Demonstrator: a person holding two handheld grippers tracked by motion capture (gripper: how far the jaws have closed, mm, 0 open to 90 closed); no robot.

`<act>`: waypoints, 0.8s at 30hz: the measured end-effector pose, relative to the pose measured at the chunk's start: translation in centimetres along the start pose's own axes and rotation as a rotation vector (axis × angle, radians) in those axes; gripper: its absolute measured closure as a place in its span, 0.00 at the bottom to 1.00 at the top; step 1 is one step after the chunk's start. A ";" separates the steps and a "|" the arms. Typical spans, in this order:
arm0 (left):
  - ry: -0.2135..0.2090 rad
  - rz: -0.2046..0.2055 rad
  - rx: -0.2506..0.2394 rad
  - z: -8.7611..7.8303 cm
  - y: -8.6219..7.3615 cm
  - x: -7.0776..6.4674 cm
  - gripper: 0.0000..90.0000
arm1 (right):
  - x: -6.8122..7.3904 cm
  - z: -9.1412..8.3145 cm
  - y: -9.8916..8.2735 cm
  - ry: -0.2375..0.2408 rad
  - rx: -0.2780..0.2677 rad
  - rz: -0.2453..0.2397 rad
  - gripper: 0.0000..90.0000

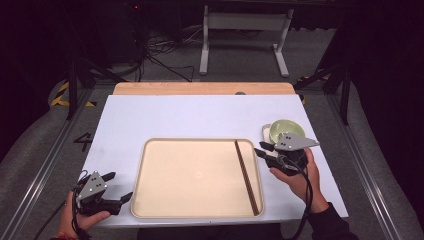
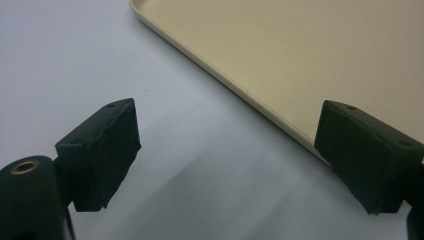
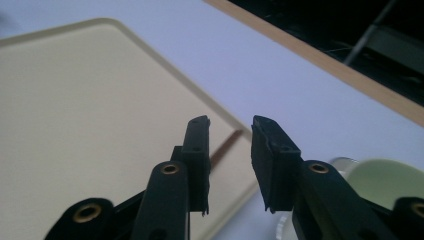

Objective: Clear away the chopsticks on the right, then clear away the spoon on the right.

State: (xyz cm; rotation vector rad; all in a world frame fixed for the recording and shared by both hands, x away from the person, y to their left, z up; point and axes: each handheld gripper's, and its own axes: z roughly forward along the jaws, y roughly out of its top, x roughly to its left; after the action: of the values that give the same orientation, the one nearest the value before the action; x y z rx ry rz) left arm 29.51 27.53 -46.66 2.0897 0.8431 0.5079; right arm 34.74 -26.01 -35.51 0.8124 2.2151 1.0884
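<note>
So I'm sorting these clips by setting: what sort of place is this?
Probably a lab or recording workspace, not a dining room: a white table in a metal frame, loose cables on the floor behind it, dark surroundings, and hazard tape.

— Where does the tray [image 1: 197, 177] sit against the two grippers?
— Between them: just right of the left gripper [image 1: 114, 187], just left of the right gripper [image 1: 261, 149].
— And the chopsticks [image 1: 247, 176]?
— On the tray, along its right edge (below the right jaws). The bowl [image 1: 285, 128] stands on the table [image 1: 200, 115] just behind that gripper.
</note>
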 end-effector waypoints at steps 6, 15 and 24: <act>-0.001 -0.004 0.002 0.1 0.0 0.0 0.13 | -2.1 -1.2 -0.8 -0.057 0.029 0.058 0.68; 0.001 0.012 0.001 0.1 0.3 -0.2 0.13 | -4.9 -2.5 -2.8 -0.124 0.072 0.185 0.65; 0.005 0.018 0.007 0.3 0.4 -0.3 0.13 | -6.4 -1.8 -4.4 -0.109 0.126 0.264 0.66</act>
State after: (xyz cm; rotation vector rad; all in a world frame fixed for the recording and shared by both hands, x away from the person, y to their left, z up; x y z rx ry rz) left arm 29.60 26.99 -46.50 2.1047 0.8306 0.5202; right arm 36.64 -33.66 -36.89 1.2171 2.1437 1.0032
